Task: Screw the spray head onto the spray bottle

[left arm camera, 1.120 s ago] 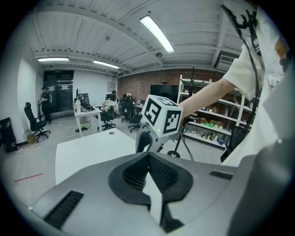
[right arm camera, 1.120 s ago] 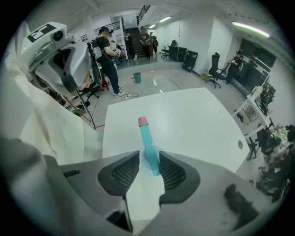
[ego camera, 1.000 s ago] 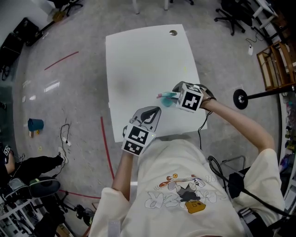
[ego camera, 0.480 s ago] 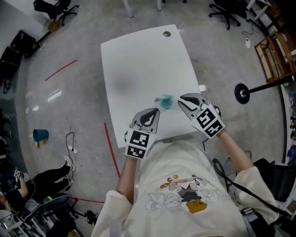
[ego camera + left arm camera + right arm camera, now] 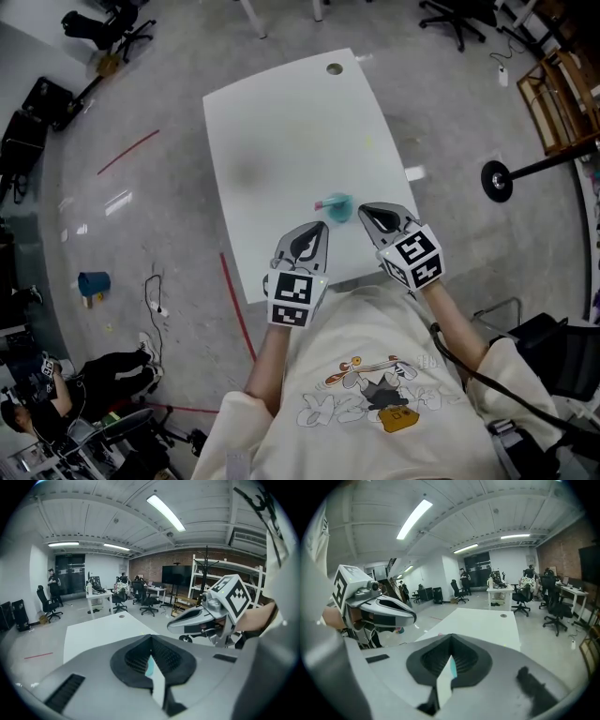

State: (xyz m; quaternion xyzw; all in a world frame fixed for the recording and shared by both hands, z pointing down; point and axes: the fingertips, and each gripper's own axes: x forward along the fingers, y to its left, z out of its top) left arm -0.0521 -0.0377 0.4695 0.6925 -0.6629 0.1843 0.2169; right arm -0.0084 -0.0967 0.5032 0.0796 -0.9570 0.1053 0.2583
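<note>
**State.** The teal spray bottle (image 5: 339, 206) sits on the white table (image 5: 281, 122), toward the near right part, with a small pink piece (image 5: 321, 201) touching its left side. The left gripper (image 5: 312, 232) hovers near the bottle on the near side. The right gripper (image 5: 368, 213) hovers just beside it on the right. No contact with the bottle is visible. The left gripper's jaws are together and empty. The right gripper's jaws have just been closing and now meet, with nothing between them.

**Procedure.** Neither gripper has a hold, so the step in hand is probably a re-grip or a check of the joint. If the head needs further tightening, both jaws should be opened before the approach. One gripper clamps the bottle body low down to stop it spinning. The other seats squarely on the head's collar and turns about the neck's axis, since a tilted start risks cross-threading. The bottle looks light and is likely to slide or tip on the smooth top if pushed unclamped.

**Limits of view.** In the head view the bottle is too small to tell whether it stands or lies. It is equally unclear whether the pink piece is the spray head already seated. Each gripper view shows mostly that gripper's own hood. A thin teal-and-white sliver at the jaw seam cannot be identified.
</note>
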